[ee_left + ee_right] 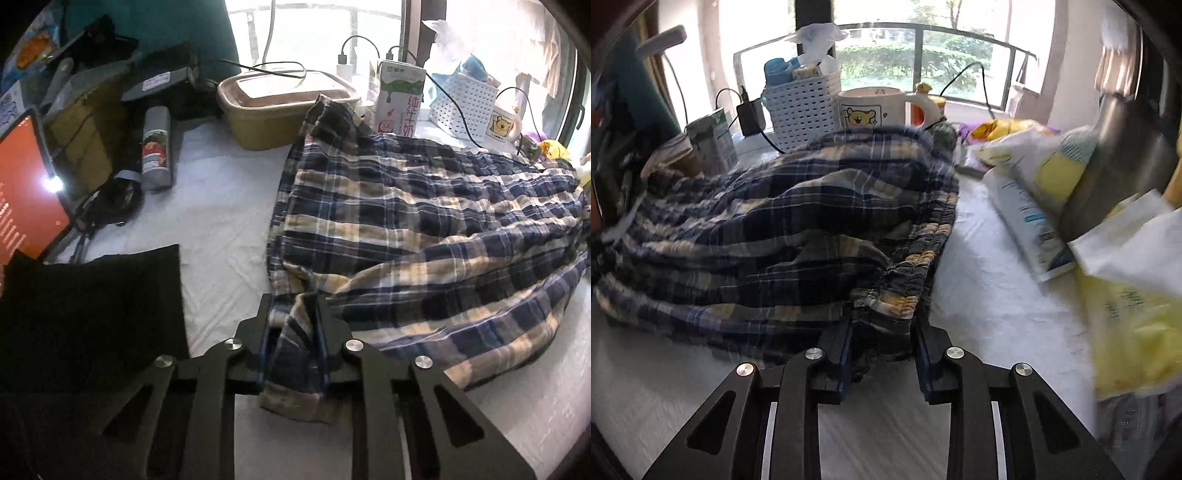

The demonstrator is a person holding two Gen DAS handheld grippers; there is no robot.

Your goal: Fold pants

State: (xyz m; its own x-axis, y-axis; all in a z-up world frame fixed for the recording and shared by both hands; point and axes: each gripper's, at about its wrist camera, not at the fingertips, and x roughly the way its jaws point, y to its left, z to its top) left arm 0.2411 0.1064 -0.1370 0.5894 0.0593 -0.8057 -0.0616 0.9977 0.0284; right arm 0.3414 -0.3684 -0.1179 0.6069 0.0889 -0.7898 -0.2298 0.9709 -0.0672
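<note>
Left tongs point(293, 325): clamped on a leg hem of the plaid pants point(424, 221), pitched steeply down at the white sheet point(221, 206). Right tongs point(882, 332): closed on the gathered waistband corner, likewise tilted down. Pants: light, limp cotton heaped mid-sheet; they will sag and slip, so you should grip hems and waistband, not loose middle.

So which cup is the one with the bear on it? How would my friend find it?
Look along the window sill behind the plaid pants. Right of the white holey basket stands a wide white mug. It is the only thing there with a yellow cartoon bear on its side, and it has a chunky handle.
</note>
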